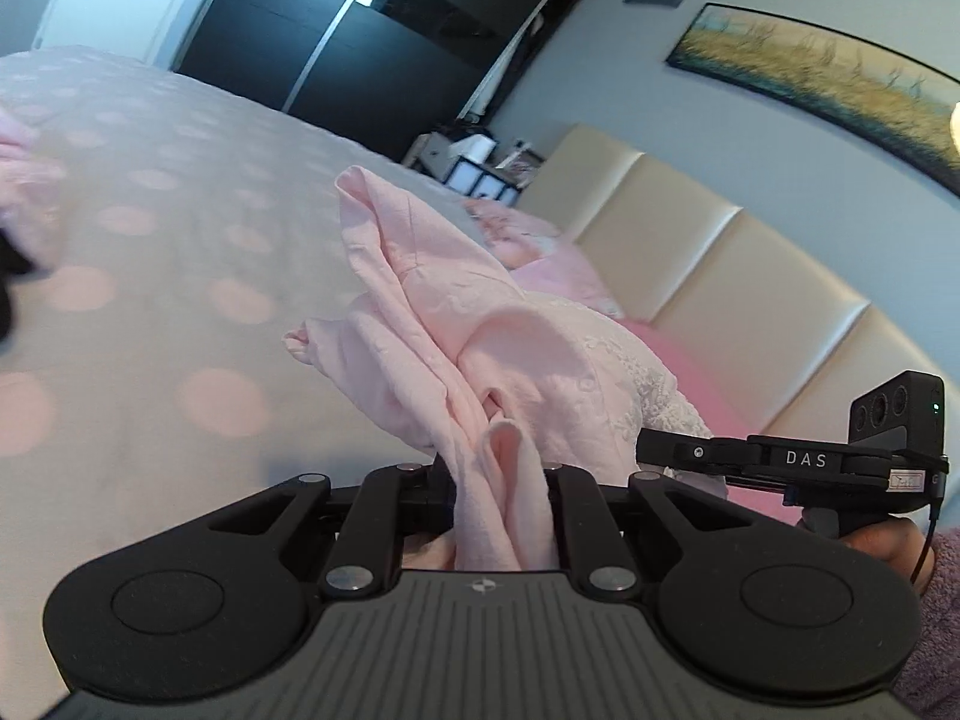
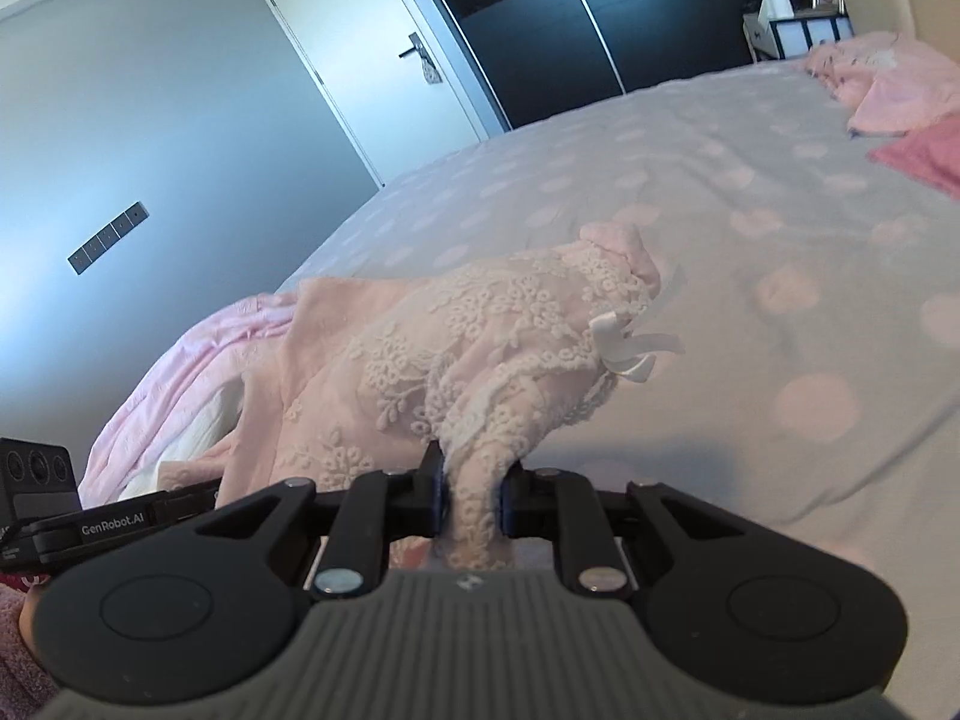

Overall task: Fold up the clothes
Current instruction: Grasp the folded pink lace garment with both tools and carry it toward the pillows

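Observation:
A pale pink garment (image 1: 432, 324) with a white lace panel (image 2: 480, 324) is held up over the bed by both grippers. My left gripper (image 1: 501, 480) is shut on a plain pink bunch of it. My right gripper (image 2: 474, 486) is shut on the lace part, near a small white ribbon bow (image 2: 627, 351). The right gripper's body shows at the right of the left wrist view (image 1: 798, 462), and the left one's body at the lower left of the right wrist view (image 2: 72, 516). The fingertips are hidden by cloth.
The bed has a grey cover with pink dots (image 1: 150, 276). More pink clothes lie near the cream headboard (image 1: 720, 276), also seen in the right wrist view (image 2: 888, 90). Another pink cloth (image 2: 180, 372) lies at the bed's near edge. A dark wardrobe (image 2: 600, 18) and a door (image 2: 372, 60) stand beyond.

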The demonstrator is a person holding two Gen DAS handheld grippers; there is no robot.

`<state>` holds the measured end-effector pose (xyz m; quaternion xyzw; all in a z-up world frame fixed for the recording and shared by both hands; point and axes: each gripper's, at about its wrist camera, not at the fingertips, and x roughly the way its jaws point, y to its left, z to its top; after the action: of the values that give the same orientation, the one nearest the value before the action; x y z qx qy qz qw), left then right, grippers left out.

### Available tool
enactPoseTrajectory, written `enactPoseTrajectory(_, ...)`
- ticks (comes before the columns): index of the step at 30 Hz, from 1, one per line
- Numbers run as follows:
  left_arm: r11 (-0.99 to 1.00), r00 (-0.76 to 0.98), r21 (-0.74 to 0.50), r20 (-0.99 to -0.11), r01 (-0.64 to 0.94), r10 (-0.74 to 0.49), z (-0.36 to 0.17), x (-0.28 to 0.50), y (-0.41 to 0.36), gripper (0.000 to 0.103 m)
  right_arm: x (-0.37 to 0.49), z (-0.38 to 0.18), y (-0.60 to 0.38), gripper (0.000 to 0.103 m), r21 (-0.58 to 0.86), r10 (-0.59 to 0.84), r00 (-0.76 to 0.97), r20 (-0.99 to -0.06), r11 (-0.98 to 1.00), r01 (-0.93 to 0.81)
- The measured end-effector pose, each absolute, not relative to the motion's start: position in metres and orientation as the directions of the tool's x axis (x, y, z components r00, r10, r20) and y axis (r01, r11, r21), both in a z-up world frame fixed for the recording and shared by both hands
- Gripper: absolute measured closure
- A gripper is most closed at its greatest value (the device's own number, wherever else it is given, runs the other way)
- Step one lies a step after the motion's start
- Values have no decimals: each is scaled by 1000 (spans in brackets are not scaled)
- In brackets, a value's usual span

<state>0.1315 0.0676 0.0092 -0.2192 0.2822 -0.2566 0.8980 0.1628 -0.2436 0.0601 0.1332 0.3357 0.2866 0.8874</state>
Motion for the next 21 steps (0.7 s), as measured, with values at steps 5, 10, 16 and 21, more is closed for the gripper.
enactPoseTrajectory(5, 717, 643, -555, -374, 422, -668, 20, 154, -18, 92, 177, 90, -328, 84, 370, 566, 627, -535, 824, -429)
enactPoseTrajectory(10, 666, 566, -563, -376, 490, -734, 22, 188, -108, 92, 198, 95, -421, 84, 366, 543, 655, -526, 839, -402)
enactPoseTrajectory(16, 633, 505, -575, -391, 519, -769, 9, 230, -198, 92, 235, 87, -507, 84, 374, 515, 683, -518, 855, -360)
enactPoseTrajectory(21, 620, 480, -585, -399, 523, -781, -24, 259, -245, 92, 271, 60, -559, 84, 374, 505, 681, -530, 860, -347)
